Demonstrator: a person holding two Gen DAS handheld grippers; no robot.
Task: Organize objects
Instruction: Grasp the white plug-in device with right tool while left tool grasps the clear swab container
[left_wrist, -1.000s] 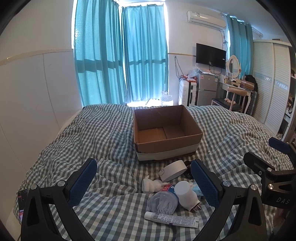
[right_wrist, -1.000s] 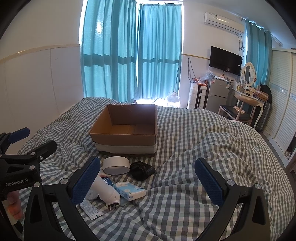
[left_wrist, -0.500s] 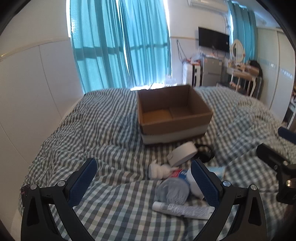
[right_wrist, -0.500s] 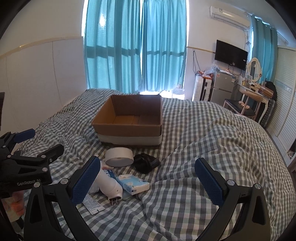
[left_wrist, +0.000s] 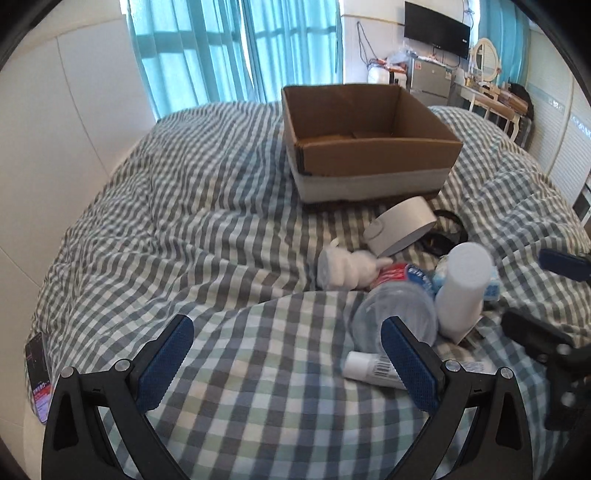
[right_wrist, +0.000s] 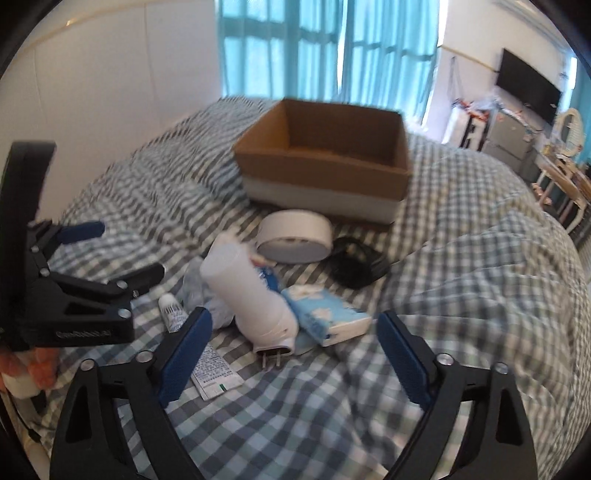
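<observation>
An open cardboard box (left_wrist: 373, 136) (right_wrist: 325, 155) stands on the checked bed. In front of it lies a pile: a white tape roll (left_wrist: 402, 225) (right_wrist: 295, 236), a white plug-in cylinder (left_wrist: 461, 291) (right_wrist: 255, 295), a clear plastic bottle (left_wrist: 395, 314), a white tube (left_wrist: 369, 369) (right_wrist: 199, 350), a blue tissue pack (right_wrist: 325, 314), a black cable (right_wrist: 358, 266) and a small white plush (left_wrist: 343, 269). My left gripper (left_wrist: 284, 365) is open and empty, left of the pile. My right gripper (right_wrist: 291, 354) is open and empty, just before the plug-in cylinder.
A phone (left_wrist: 37, 373) lies at the bed's left edge. A white wall panel (left_wrist: 55, 129) runs along the left. Teal curtains (left_wrist: 229, 48) hang behind the bed. A desk, fridge and TV (left_wrist: 436, 22) stand at the far right.
Both grippers have moved forward and down toward the pile, which now looks larger and closer. The right view has swung left. Nothing has been picked up.
</observation>
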